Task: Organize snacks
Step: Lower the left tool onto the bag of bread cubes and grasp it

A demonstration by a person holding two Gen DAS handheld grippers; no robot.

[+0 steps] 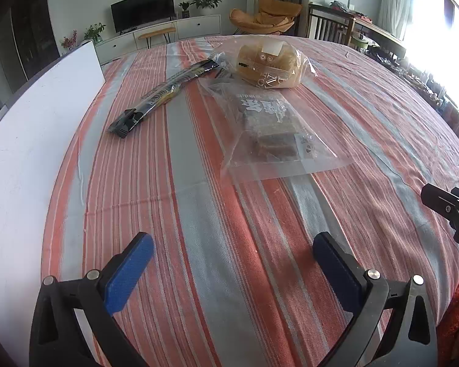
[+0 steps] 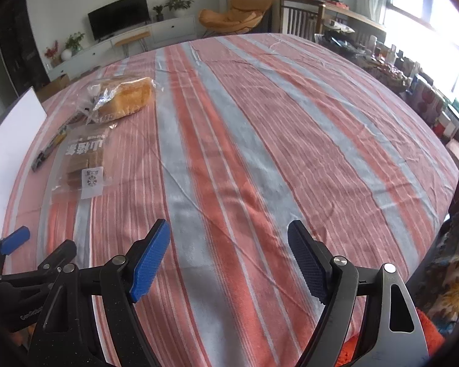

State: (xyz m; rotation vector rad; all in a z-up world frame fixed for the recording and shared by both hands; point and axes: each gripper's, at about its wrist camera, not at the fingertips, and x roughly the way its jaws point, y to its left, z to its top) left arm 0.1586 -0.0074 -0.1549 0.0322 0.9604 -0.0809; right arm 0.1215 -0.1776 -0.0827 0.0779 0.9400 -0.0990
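Three snacks lie on the striped tablecloth (image 1: pixel 199 214). A clear bag of brown cake slices (image 1: pixel 272 131) lies nearest, also in the right wrist view (image 2: pixel 82 159). Behind it sits a bagged bread loaf (image 1: pixel 267 65), seen in the right wrist view too (image 2: pixel 122 99). A long dark snack packet (image 1: pixel 165 91) lies to the left, partly hidden in the right wrist view (image 2: pixel 50 146). My left gripper (image 1: pixel 232 263) is open and empty, well short of the cake bag. My right gripper (image 2: pixel 229 260) is open and empty over bare cloth, right of the snacks.
A white board (image 1: pixel 30 140) lies along the table's left side. The right gripper's body shows at the left wrist view's right edge (image 1: pixel 453 211). Cluttered shelves (image 2: pixel 413 85) line the table's right side. A TV stand and orange chair stand beyond the far edge.
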